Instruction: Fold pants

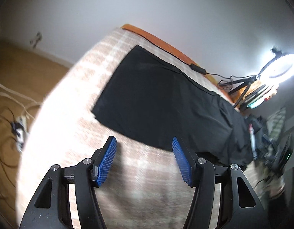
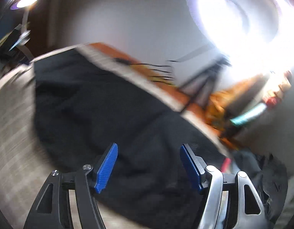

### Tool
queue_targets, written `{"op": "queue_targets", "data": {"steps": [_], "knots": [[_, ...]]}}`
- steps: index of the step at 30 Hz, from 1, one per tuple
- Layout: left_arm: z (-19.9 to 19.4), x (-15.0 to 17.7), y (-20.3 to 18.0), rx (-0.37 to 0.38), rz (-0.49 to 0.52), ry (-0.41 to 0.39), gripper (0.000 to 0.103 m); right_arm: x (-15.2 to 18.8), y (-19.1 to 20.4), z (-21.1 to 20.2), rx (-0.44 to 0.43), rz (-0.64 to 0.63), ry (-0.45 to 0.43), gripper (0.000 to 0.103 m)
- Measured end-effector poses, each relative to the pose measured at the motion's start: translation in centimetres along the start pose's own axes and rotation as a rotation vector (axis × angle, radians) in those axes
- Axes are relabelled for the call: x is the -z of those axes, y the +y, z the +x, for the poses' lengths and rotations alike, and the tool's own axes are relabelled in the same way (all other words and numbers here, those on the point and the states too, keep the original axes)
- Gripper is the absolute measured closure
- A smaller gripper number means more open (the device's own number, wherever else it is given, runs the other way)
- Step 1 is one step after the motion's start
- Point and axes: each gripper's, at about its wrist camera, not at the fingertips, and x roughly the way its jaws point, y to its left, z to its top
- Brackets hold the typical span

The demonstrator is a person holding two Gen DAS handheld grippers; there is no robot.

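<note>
From the left wrist view, the left tongs (image 1: 145, 143) stand released, the two blue pads (image 1: 106, 160) spread wide apart with nothing between them. They hover above a checked peach-and-white cloth (image 1: 74, 99) that covers the counter (image 1: 166, 43), whose orange edge shows along the far side. The black pants (image 1: 156, 99) lie flat on this cloth just beyond the tongs, laid lengthwise from the far left corner toward the right, where the fabric bunches and darkens. A lit ring light (image 1: 278, 66) on a tripod stands at the right end of the counter, with a black cable (image 1: 200, 70) trailing along the orange edge. On the floor at left lie cords and a power strip (image 1: 20, 129).

The right wrist view is blurred. The right tongs (image 2: 148, 147) are also released, blue pads (image 2: 106, 168) wide apart and empty, poised over the pants (image 2: 108, 105), which fill the middle of the frame. The ring light (image 2: 242, 19) glares at upper right.
</note>
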Motion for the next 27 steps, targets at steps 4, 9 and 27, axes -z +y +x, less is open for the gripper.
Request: {"op": "queue_targets", "data": {"steps": [4,9,27], "knots": [[0.4,0.5,-0.3,0.028,-0.046,0.0,0.043,-0.5,4.2,0.4,-0.172,-0.044,0.031,0.032],[0.9,0.5,-0.3,0.049,-0.115,-0.017,0.043,-0.9,8.9,1.2,-0.305,-0.149,0.081,0.032],[1.3,0.0,1.4,0.124,-0.312,-0.162,0.039,-1.6,11.2,4.8,-0.382,-0.122,0.192,0.033]]}}
